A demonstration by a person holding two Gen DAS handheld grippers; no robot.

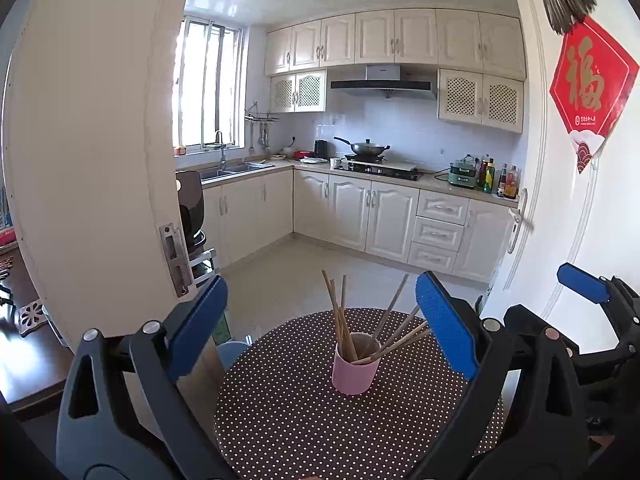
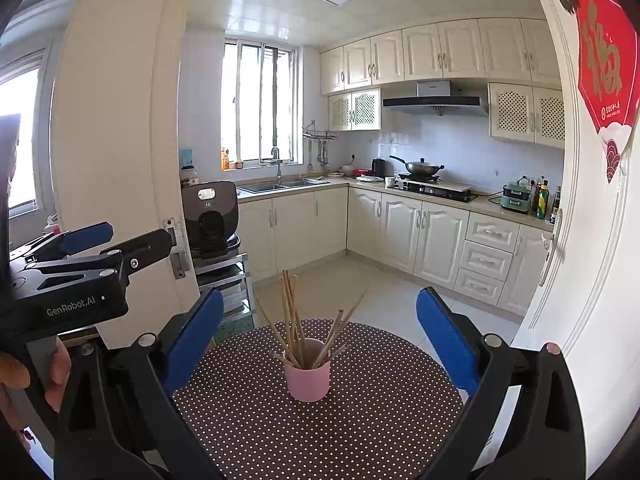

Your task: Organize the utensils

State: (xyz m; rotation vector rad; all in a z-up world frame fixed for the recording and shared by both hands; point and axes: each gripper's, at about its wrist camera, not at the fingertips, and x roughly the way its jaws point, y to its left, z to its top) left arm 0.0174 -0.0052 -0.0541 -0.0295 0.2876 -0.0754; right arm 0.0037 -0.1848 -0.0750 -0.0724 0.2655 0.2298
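A pink cup (image 1: 355, 372) (image 2: 308, 378) stands upright near the middle of a round brown table with white dots (image 1: 288, 412) (image 2: 360, 408). Several wooden chopsticks (image 1: 344, 320) (image 2: 294, 316) lean out of it in different directions. My left gripper (image 1: 322, 328) is open, held back from the cup with nothing between its blue pads (image 1: 446, 324). My right gripper (image 2: 320, 336) is also open and empty, facing the cup from a short distance. The right gripper (image 1: 592, 300) shows at the right edge of the left wrist view, and the left gripper (image 2: 86, 252) at the left of the right wrist view.
A cream door frame (image 1: 104, 160) stands left of the table and a white door (image 1: 576, 216) with a red paper sign (image 1: 592, 88) on the right. Beyond lies a kitchen with counter (image 1: 360, 172), wok and sink. A dark wooden table (image 1: 24, 340) is at far left.
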